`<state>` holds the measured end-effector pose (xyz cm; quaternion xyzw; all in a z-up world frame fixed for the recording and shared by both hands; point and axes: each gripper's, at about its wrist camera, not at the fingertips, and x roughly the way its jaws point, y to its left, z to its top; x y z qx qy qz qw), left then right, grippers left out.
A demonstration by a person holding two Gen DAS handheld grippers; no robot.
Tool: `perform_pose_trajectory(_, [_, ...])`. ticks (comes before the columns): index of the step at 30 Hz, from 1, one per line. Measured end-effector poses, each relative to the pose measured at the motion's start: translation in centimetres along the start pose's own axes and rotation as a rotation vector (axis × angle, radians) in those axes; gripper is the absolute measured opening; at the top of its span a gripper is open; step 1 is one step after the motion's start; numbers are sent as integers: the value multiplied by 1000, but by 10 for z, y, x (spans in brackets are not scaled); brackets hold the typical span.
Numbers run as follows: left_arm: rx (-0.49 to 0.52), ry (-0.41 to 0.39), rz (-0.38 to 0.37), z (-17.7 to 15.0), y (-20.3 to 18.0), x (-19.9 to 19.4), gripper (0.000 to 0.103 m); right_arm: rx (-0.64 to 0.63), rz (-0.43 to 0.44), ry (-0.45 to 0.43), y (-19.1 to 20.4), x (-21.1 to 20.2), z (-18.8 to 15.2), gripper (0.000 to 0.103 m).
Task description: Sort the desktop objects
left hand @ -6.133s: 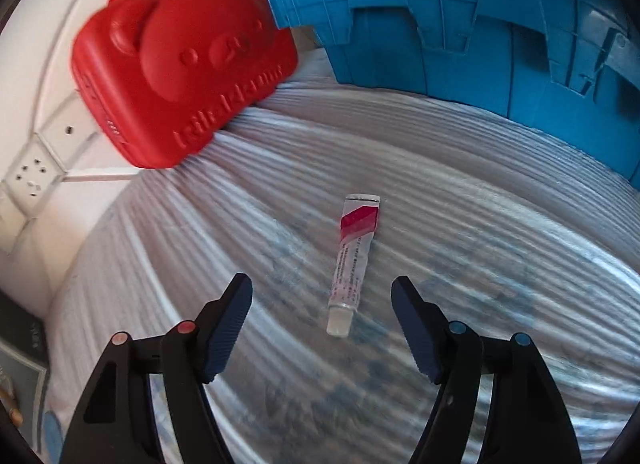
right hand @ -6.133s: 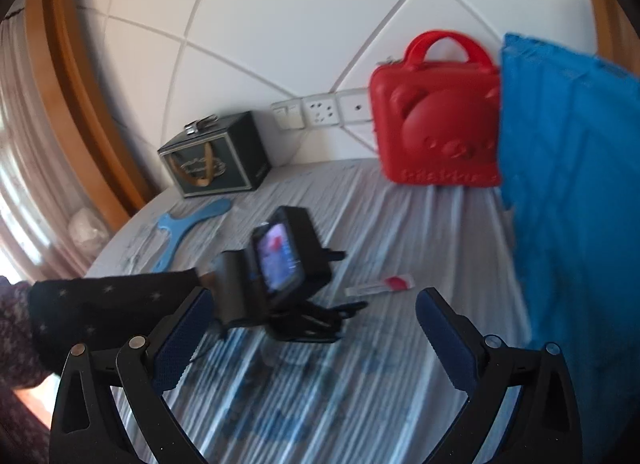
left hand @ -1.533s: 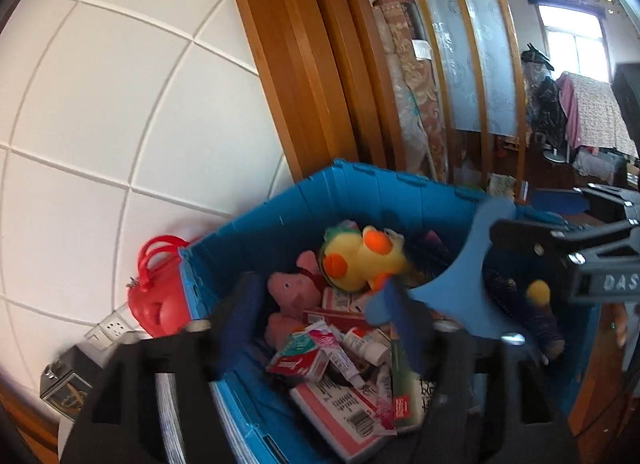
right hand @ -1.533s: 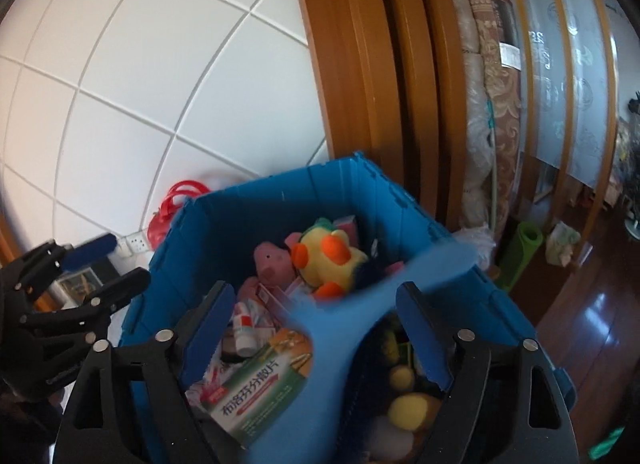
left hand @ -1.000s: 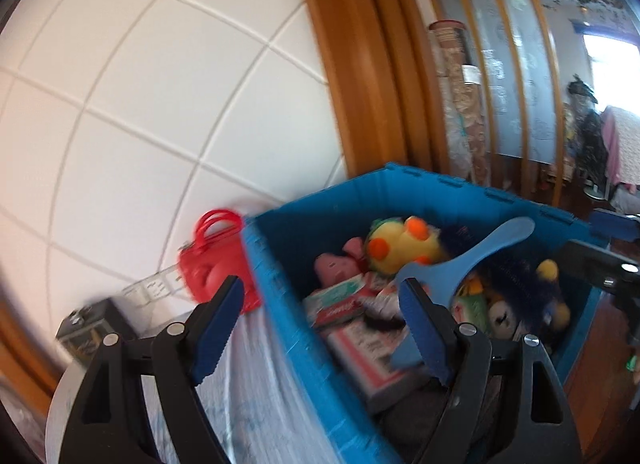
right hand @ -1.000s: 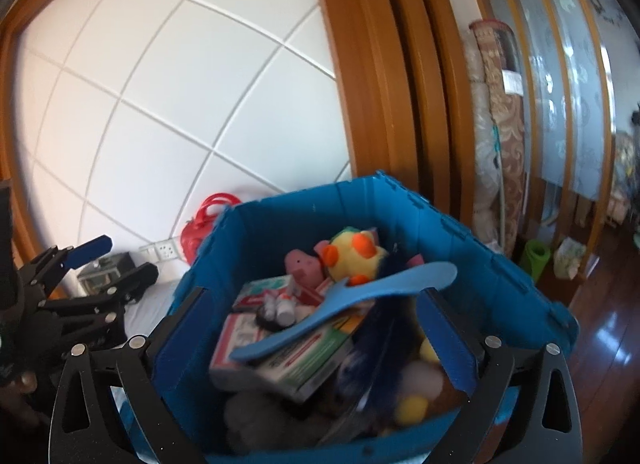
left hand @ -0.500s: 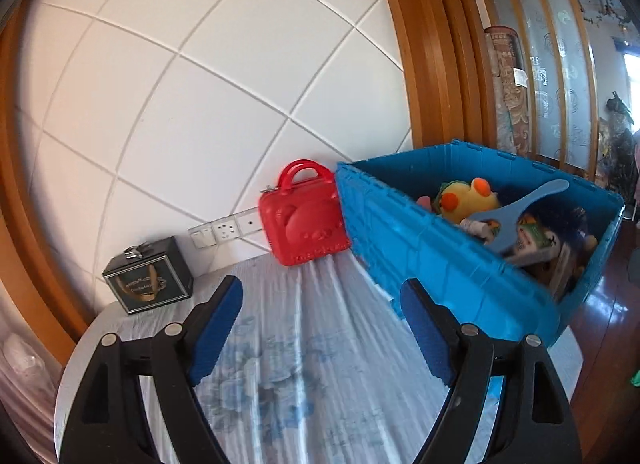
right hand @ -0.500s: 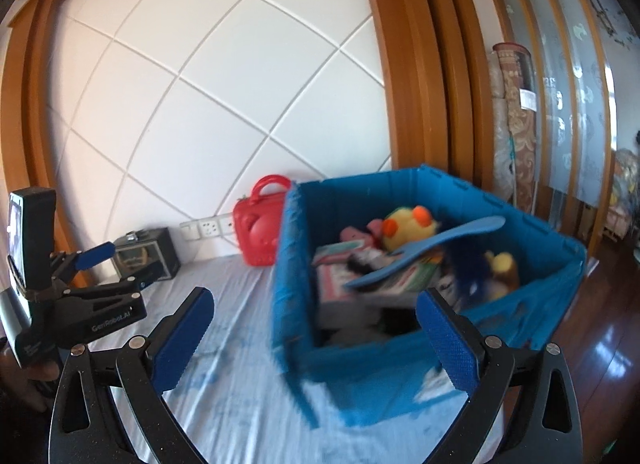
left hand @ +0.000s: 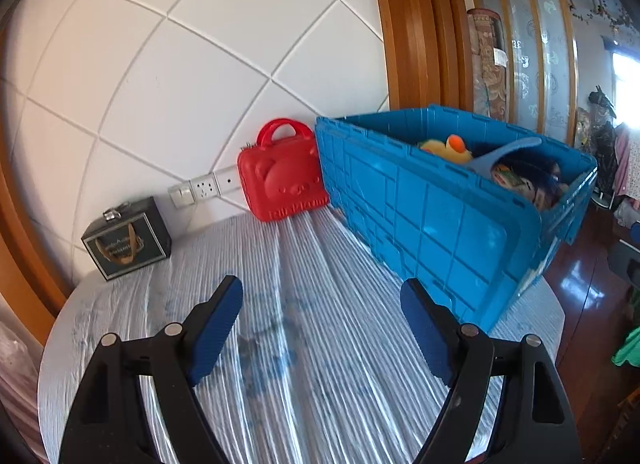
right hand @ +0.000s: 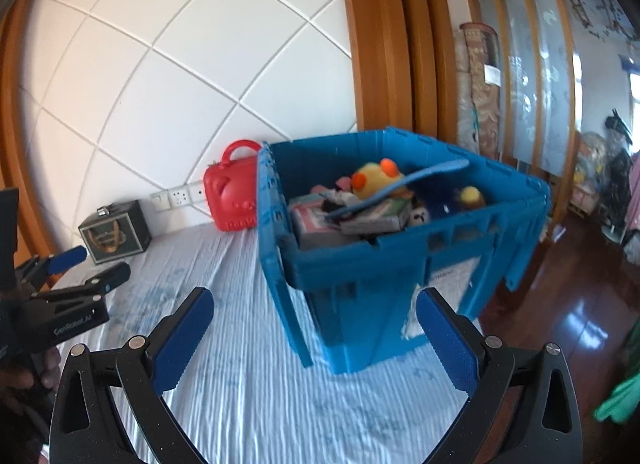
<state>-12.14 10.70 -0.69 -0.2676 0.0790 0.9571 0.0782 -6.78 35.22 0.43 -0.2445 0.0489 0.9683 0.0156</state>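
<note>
Both tools are held with jaws spread wide and nothing between them: the left hand-held gripper (left hand: 321, 324) and the right hand-held gripper (right hand: 315, 334), above the striped tabletop (left hand: 304, 264). No loose item is seen on the cloth. The sorted things lie in the blue crate (right hand: 384, 264): a soft yellow plush duck (right hand: 372, 179), a thin blue shoehorn (right hand: 400, 185) and flat boxes. Left outside are a rigid red case (left hand: 282, 175), probably best taken by its top handle, and a dark box (left hand: 126, 244), probably light.
</note>
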Motion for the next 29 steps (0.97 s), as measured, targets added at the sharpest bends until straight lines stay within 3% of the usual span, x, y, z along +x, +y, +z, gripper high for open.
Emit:
perform_pose_trajectory(8, [-1, -19, -38, -6, -13, -12, 81, -14, 13, 24, -11, 0, -6, 103])
perform_pose_trajectory(29, [-31, -71, 14, 5, -24, -28, 81, -52, 36, 24, -19, 1, 1, 103])
